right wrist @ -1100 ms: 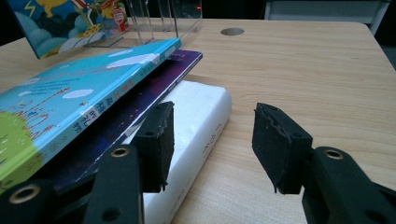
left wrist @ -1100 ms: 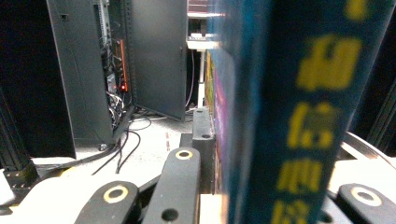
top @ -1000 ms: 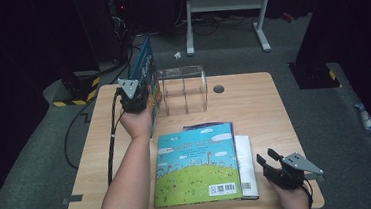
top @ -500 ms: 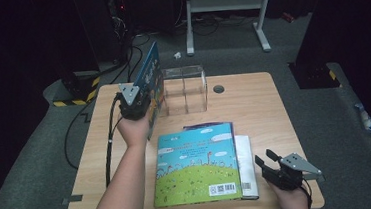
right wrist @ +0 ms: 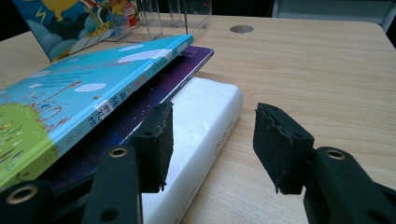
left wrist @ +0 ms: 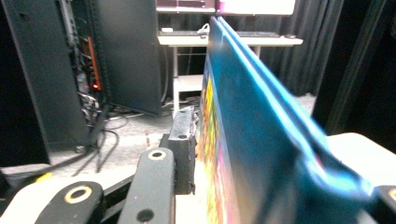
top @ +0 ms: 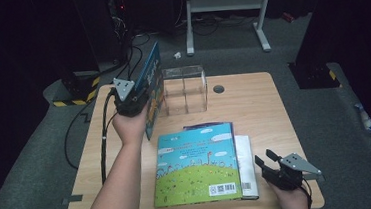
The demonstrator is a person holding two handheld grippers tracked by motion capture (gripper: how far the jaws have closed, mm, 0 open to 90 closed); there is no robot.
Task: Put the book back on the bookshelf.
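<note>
Books and a clear box share the light wooden table (top: 253,104). At about ten o'clock on the table, the left gripper (top: 132,102) stands at the lower edge of a thin blue picture book with a colourful cover (top: 153,89), which stands upright on its edge and leans a little against the left wall of the clear plastic organiser box with inner dividers (top: 185,89). In the left gripper view this book (left wrist: 252,126) rises between the two black jaws. The left pad (left wrist: 183,149) is just beside the printed cover; a narrow gap seems to be there, but I cannot tell it for sure. The right pad is hidden by the blurred corner of the book. The jaws have just been opening, with the book between them.

At about six o'clock lies a stack of three books: on top a large flat book with a sky-blue and green cover (top: 198,166), under it a dark purple book (top: 215,126), and at the bottom a thick white book (top: 246,165), whose right side sticks out.

The right gripper (top: 266,162) rests at about five o'clock, near the table's front edge, just beside the white book. In the right gripper view its jaws are moderately apart and hold nothing. The left pad (right wrist: 156,140) stands over the white book (right wrist: 205,121); the right pad (right wrist: 280,144) stands over bare wood.
</note>
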